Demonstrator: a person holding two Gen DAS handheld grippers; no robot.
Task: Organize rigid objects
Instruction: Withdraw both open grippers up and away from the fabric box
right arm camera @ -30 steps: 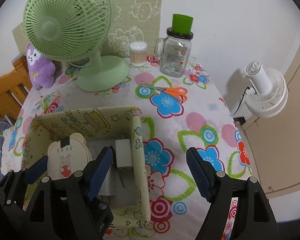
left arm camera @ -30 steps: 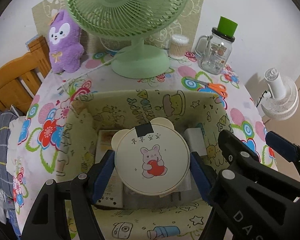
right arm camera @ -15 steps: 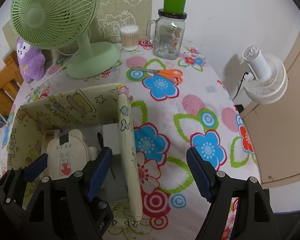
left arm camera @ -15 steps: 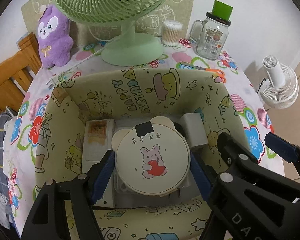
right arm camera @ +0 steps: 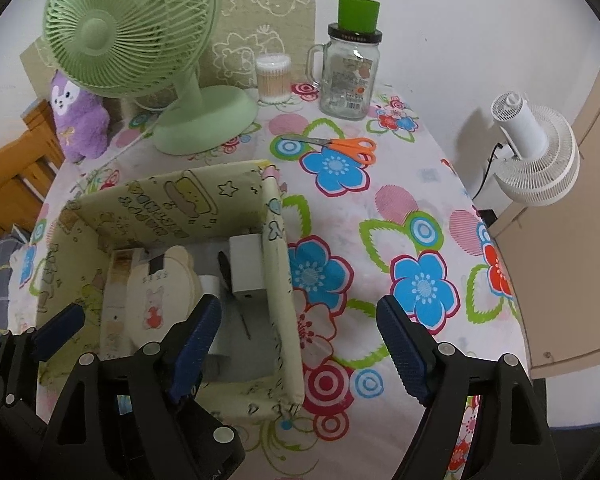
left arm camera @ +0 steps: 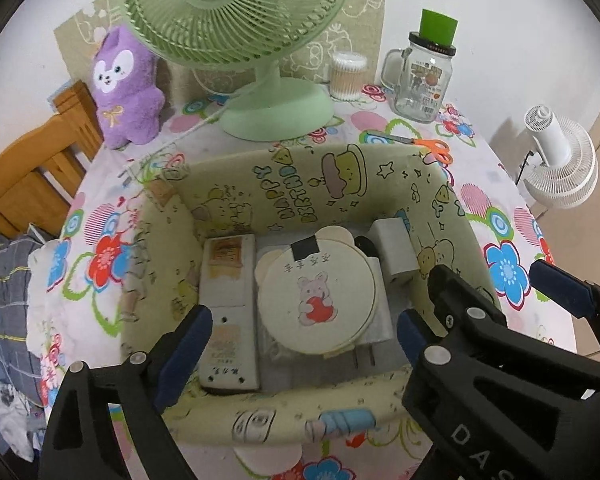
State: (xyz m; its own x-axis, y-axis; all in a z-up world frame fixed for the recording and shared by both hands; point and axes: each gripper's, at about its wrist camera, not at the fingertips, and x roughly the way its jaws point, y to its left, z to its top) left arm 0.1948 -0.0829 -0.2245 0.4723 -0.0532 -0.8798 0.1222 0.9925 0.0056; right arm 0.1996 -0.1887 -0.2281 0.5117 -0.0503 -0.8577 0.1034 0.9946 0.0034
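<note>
We note a white wall [right arm camera: 460, 20] behind the desk [right arm camera: 380, 208], which wears a flowered cloth. A wooden chair [left arm camera: 32, 168] stands left; a white fan [right arm camera: 536, 160] stands right.

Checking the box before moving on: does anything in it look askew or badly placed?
The round bear-eared mirror lies on top of other items in the fabric box, overlapping a white plug, not flat on the bottom. Nothing looks spilled or damaged.

Floral table [right arm camera: 400, 216] carries box [right arm camera: 276, 280], fan [right arm camera: 204, 120], jar [right arm camera: 348, 76], scissors [right arm camera: 336, 146].
</note>
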